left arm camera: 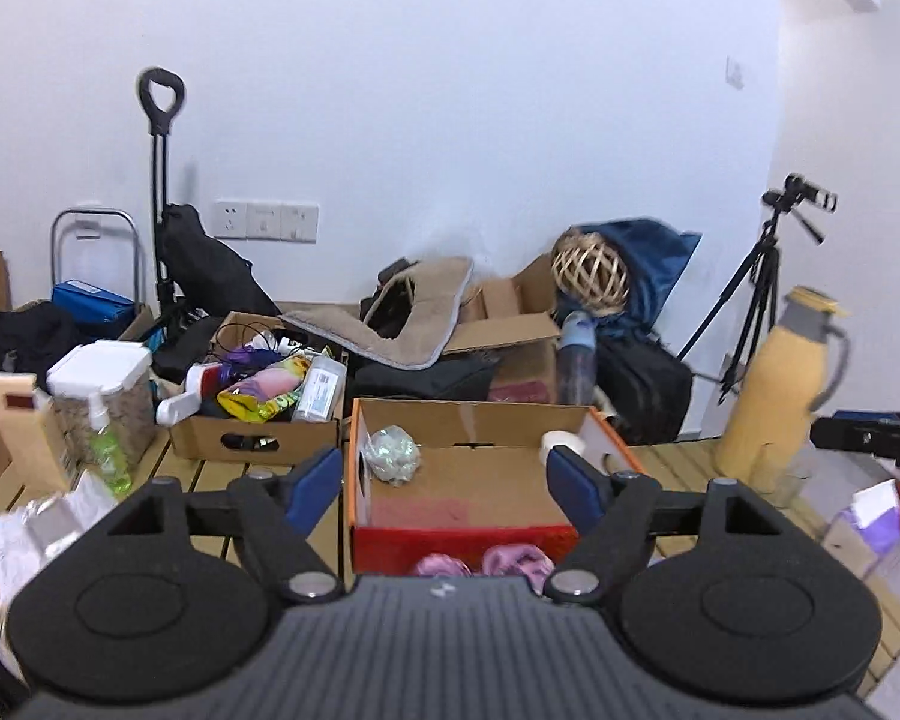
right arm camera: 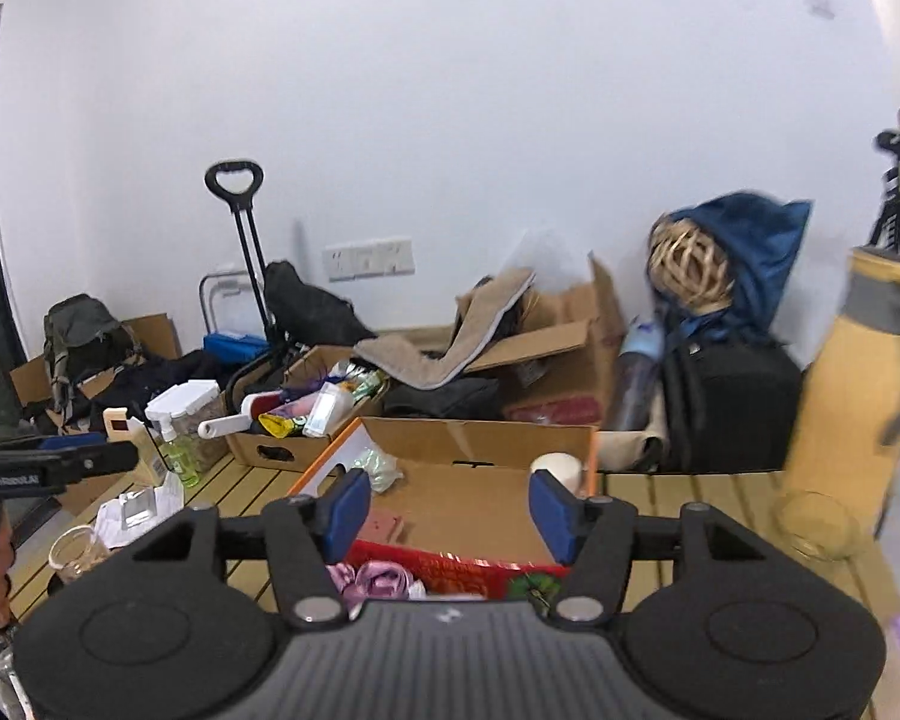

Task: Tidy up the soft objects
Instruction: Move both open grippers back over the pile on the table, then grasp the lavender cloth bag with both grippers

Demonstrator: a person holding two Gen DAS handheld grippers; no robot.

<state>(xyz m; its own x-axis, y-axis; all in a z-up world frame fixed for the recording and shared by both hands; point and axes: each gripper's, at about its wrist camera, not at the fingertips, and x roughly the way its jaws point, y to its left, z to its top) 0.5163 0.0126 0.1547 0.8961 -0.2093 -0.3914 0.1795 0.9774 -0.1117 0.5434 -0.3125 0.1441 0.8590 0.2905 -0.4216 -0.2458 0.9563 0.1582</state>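
- Two pink and lilac soft fabric bundles (left arm camera: 486, 564) lie on the slatted wooden tabletop (left arm camera: 210, 480), touching the red front wall of an open shoebox (left arm camera: 468, 540). They look crumpled and rosette-like; the claw bodies hide their lower parts.
- Inside the shoebox, a pale, shiny, crumpled soft ball (left arm camera: 395, 447) sits in the far left corner, and a white roll (left arm camera: 561, 441) sits at the far right corner.
- The left claw (left arm camera: 447, 480) hovers wide open above the box, its blue pads (left arm camera: 315, 483) level with the box's two side walls; it holds nothing.
- The right claw (right arm camera: 450, 513) is also wide open and empty, hovering over the same box, with the fabric bundles just below its left finger.
- Behind the shoebox stands a cardboard box of mixed clutter (left arm camera: 258, 402).
- A tall yellow jug (left arm camera: 774, 384) stands at the right.
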